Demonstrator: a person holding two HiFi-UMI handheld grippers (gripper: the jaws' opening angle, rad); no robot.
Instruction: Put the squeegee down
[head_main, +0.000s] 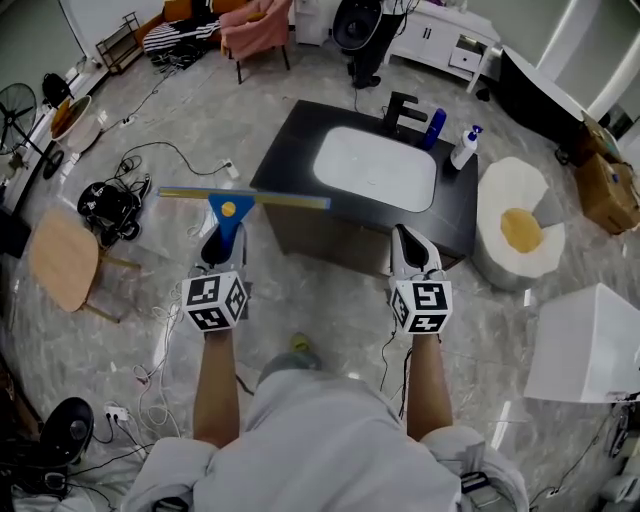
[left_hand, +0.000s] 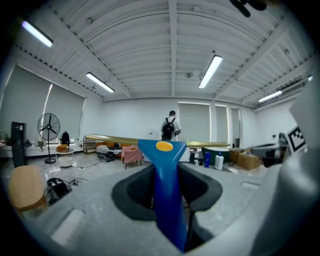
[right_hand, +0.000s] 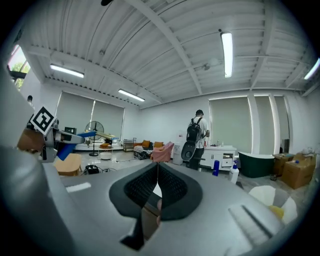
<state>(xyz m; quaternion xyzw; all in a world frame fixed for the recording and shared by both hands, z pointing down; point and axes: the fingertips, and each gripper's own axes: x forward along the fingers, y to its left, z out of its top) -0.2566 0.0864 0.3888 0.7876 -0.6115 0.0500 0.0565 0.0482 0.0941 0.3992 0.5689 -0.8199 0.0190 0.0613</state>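
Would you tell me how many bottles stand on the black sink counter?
2: a blue bottle right of the tap, and a white spray bottle at the counter's right corner.

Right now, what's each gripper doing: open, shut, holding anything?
Left gripper: closed on the blue handle of the squeegee.
Right gripper: closed, nothing between its jaws.
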